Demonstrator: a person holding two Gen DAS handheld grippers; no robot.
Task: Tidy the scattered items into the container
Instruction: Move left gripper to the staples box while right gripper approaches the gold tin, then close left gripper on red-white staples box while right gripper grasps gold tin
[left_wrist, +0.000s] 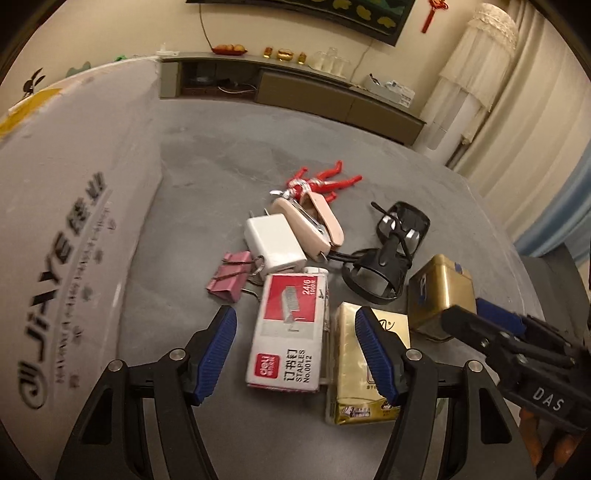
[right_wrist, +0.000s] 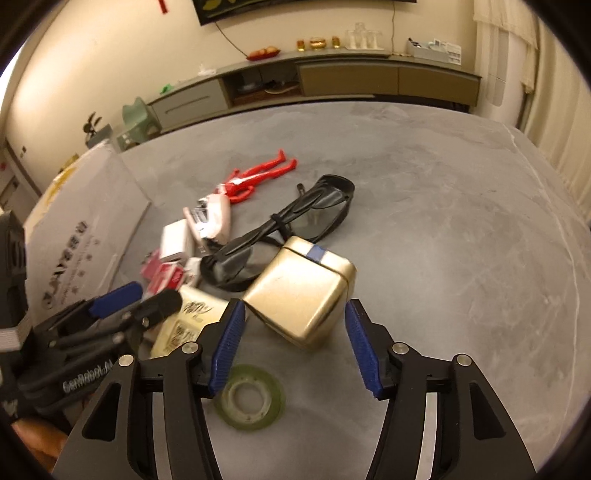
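Observation:
My left gripper (left_wrist: 295, 350) is open, its blue pads on either side of a red-and-white staples box (left_wrist: 291, 328) lying flat on the grey table (left_wrist: 207, 173). A gold packet (left_wrist: 365, 369) lies beside the right pad. My right gripper (right_wrist: 295, 343) is open too, with a gold tin (right_wrist: 303, 291) tilted just beyond its fingertips. Behind them lie black sunglasses (right_wrist: 288, 225), a pink stapler (left_wrist: 314, 225), a white charger (left_wrist: 273, 243), a pink binder clip (left_wrist: 229, 277) and a red toy figure (left_wrist: 321, 181). A pale printed box (left_wrist: 74, 221) stands at the left.
A roll of clear tape (right_wrist: 251, 398) lies on the table under my right gripper. The table's right half (right_wrist: 461, 221) is bare grey surface. A low cabinet (right_wrist: 369, 77) runs along the far wall, and curtains (left_wrist: 535, 110) hang at the right.

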